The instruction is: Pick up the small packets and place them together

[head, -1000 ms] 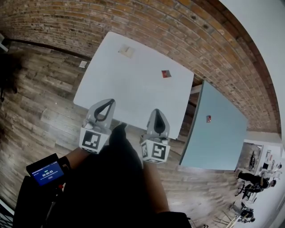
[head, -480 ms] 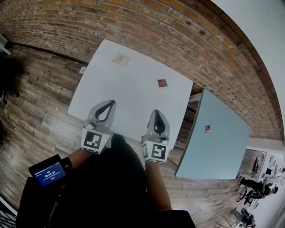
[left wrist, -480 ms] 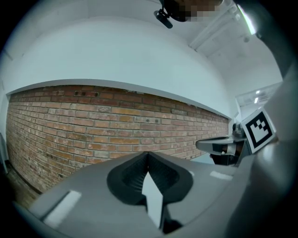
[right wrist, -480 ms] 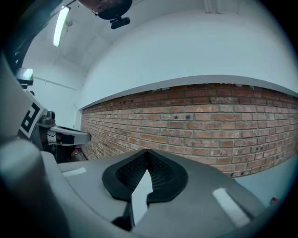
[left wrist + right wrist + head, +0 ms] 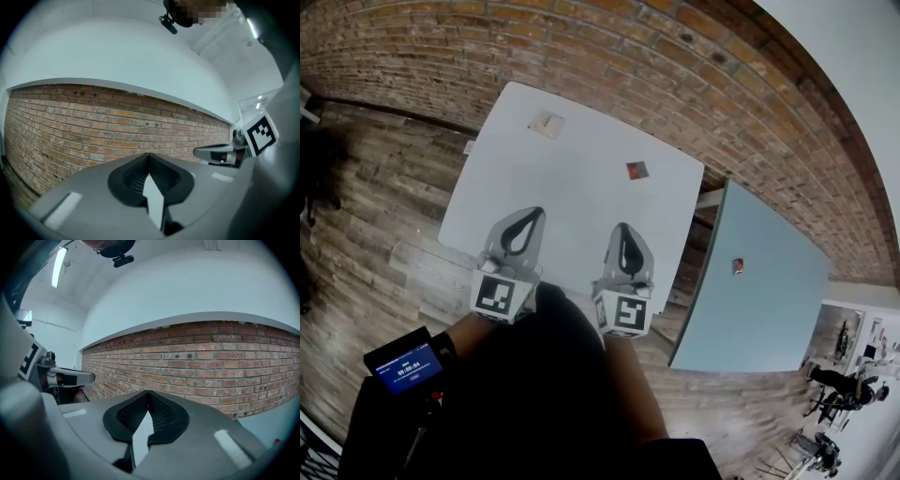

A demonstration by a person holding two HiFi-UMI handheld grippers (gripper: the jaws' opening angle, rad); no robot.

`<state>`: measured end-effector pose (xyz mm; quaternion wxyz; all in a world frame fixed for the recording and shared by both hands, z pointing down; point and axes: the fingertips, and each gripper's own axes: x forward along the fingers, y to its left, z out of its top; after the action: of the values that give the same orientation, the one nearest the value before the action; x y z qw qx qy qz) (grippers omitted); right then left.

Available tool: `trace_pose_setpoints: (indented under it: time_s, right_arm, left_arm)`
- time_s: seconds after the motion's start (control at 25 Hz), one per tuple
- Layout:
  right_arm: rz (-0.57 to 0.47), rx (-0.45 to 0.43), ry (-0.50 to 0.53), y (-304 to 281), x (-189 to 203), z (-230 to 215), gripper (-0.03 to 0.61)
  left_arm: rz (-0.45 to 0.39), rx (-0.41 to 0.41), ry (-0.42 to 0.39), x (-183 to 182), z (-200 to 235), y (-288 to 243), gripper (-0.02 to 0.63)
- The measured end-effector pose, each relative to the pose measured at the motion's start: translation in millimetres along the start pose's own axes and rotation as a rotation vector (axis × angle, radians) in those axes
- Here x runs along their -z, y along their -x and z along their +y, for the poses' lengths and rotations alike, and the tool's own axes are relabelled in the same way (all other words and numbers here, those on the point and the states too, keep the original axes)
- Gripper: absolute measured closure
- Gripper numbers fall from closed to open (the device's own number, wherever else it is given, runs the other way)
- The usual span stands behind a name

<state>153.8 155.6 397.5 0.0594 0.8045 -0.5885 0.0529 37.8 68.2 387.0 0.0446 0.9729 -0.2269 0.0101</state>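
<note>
A red brick wall [image 5: 675, 56] backs a square white worktop [image 5: 572, 187] and, to its right, a blue-grey worktop [image 5: 769, 309]. The left gripper [image 5: 532, 212] and right gripper [image 5: 622, 227] hover over the white worktop's near edge, fingers pressed together on nothing. On the white worktop a pale tan packet [image 5: 546, 123] lies far left and a dark red packet [image 5: 637, 170] far right. A small red packet [image 5: 737, 266] lies on the blue-grey worktop.

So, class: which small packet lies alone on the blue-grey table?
The rightmost packet, red; the pale packet and the middle packet share the white table.
</note>
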Motion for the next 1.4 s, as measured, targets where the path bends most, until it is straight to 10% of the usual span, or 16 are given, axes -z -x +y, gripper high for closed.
trace_pose_setpoints:
  time_s: [1.4]
  right_arm:
    - [-0.015, -0.284, -0.032, -107, -17, 8, 0.575]
  left_arm:
    - [0.048, -0.206, 0.037, 0, 55, -46, 0.614]
